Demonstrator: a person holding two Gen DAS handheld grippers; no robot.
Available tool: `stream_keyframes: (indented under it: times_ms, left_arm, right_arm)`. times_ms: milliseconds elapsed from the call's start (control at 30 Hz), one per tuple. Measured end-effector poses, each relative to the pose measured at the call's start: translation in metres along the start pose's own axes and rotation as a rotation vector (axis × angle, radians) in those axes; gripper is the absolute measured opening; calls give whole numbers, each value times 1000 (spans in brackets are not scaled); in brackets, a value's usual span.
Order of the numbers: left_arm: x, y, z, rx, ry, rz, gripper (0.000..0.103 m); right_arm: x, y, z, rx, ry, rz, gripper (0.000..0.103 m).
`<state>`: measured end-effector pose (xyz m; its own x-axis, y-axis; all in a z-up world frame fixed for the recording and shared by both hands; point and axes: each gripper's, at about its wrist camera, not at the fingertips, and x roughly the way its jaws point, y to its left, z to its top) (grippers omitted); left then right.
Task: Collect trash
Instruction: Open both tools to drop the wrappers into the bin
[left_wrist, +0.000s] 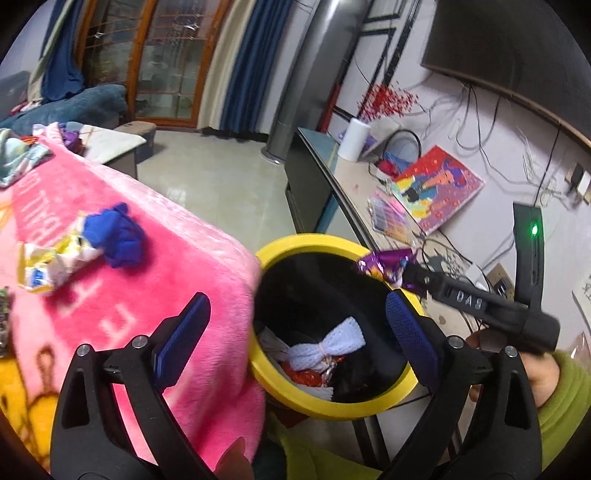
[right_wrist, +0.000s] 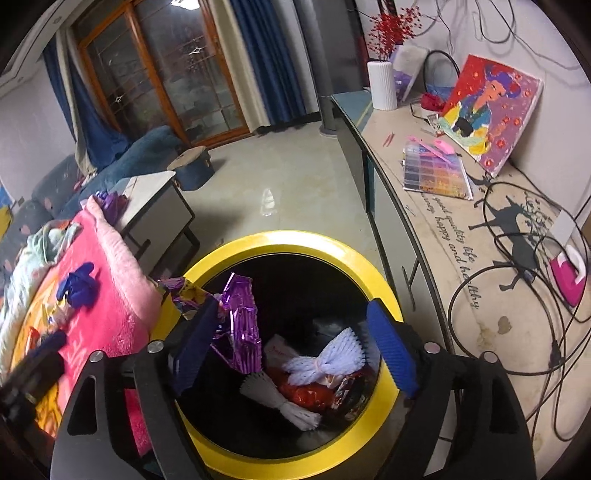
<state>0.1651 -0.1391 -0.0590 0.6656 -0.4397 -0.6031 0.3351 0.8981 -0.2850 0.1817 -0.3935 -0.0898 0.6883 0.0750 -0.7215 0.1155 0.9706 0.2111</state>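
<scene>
A yellow-rimmed black bin (right_wrist: 295, 240) stands beside a pink blanket (left_wrist: 155, 229). Inside it lie white foam nets (right_wrist: 325, 362) and a red wrapper (right_wrist: 310, 395). My right gripper (right_wrist: 291, 332) is open above the bin mouth. A crumpled purple foil wrapper (right_wrist: 240, 325) hangs against its left finger; the right pad stands well clear of it. The left wrist view shows that wrapper (left_wrist: 384, 266) at the right gripper's tip over the bin rim (left_wrist: 332, 406). My left gripper (left_wrist: 295, 321) is open and empty at the bin's near-left edge. On the blanket lie a yellow-white wrapper (left_wrist: 55, 266) and a blue glove (left_wrist: 118, 240).
A long cabinet (right_wrist: 461, 258) runs on the right, carrying black cables (right_wrist: 517, 295), a bead box (right_wrist: 436, 173), a painting (right_wrist: 491, 110) and a white vase (right_wrist: 382, 85). A low table (right_wrist: 155, 206) and a blue sofa (right_wrist: 147, 147) stand beyond the blanket. A green sleeve (left_wrist: 565, 406) is at lower right.
</scene>
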Motion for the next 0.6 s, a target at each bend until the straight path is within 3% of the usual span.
stream_keyframes:
  times_ms: [433,600]
  left_arm:
    - [-63,54,6,-101,-117,89,90]
    - [-87,76,5,-142,-156,122,90]
  right_arm:
    - [30,58,-36,-241,54,-147,96]
    - [48,84,-52,-329,92,-161,96]
